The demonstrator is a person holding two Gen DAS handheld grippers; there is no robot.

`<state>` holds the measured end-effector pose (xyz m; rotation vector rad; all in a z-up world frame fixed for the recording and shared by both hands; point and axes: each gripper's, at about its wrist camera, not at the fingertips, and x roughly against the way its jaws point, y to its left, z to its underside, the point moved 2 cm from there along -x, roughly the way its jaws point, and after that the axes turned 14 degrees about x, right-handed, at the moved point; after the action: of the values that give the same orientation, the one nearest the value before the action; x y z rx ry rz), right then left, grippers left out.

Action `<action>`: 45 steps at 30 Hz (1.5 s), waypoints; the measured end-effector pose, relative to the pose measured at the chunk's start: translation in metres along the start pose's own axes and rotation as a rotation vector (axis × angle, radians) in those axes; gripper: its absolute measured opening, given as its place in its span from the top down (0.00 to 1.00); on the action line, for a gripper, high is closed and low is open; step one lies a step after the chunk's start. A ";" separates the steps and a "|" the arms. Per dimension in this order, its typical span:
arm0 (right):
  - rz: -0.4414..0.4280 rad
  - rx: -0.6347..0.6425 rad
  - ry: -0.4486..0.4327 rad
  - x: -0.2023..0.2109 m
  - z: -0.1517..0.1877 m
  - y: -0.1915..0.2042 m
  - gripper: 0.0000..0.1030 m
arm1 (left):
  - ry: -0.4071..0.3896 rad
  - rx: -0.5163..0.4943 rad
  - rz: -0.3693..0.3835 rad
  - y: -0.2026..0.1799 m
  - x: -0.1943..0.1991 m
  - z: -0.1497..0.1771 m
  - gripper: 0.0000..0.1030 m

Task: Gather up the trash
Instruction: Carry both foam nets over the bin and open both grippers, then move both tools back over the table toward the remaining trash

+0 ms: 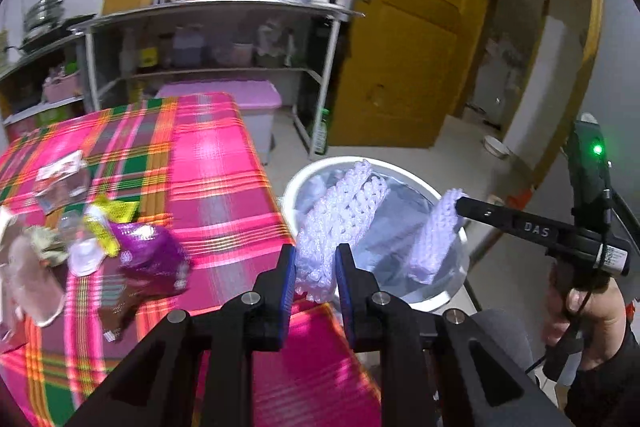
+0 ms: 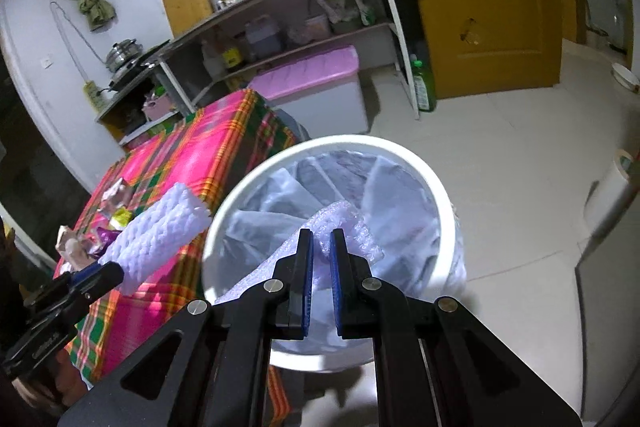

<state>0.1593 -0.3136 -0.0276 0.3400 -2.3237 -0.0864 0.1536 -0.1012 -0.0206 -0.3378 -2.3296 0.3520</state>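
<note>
**Two foam nets at the bin, rest of trash on the table**

White foam net sleeve (image 1: pixel 340 223), mesh, limp, pinched at its near end, far end over the near-left rim of the trash bin (image 1: pixel 436 301). 2nd foam net (image 1: pixel 436 239), same type, hangs over the bin's right side. Bin: white, round, clear liner, on floor just right of the table. Trash pile (image 1: pixel 92 247) at table's near-left: purple wrapper, yellow packet, clear plastic, crumpled paper.
</note>
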 end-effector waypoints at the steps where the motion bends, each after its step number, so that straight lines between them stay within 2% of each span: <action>1: 0.003 -0.004 0.009 -0.002 0.002 -0.002 0.92 | 0.007 -0.006 0.002 -0.003 -0.004 -0.001 0.80; 11: 0.017 -0.024 0.074 -0.024 0.014 -0.025 0.88 | 0.087 -0.049 0.017 -0.025 -0.048 0.003 0.78; 14: 0.022 -0.016 0.078 -0.024 0.015 -0.026 0.76 | 0.108 -0.060 0.019 -0.028 -0.056 0.005 0.75; 16: 0.022 -0.015 0.066 -0.022 0.014 -0.027 0.64 | 0.119 -0.061 0.029 -0.029 -0.060 0.006 0.73; 18: 0.029 -0.014 0.057 -0.020 0.013 -0.027 0.60 | 0.127 -0.058 0.042 -0.029 -0.062 0.005 0.70; 24: 0.027 -0.012 0.039 -0.010 0.010 -0.025 0.60 | 0.129 -0.037 0.054 -0.026 -0.059 0.004 0.69; 30: 0.003 0.034 0.001 0.007 0.004 -0.005 0.60 | 0.093 -0.015 0.055 -0.020 -0.042 0.004 0.69; 39: -0.073 0.128 -0.046 0.026 0.001 0.045 0.60 | 0.002 0.007 0.019 -0.005 0.003 0.009 0.69; 45: -0.142 0.182 -0.025 0.023 0.006 0.081 0.60 | -0.041 0.034 -0.004 0.014 0.033 0.015 0.69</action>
<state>0.1218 -0.2425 -0.0025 0.5986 -2.3354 0.0520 0.1215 -0.0795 -0.0146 -0.3113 -2.3617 0.3999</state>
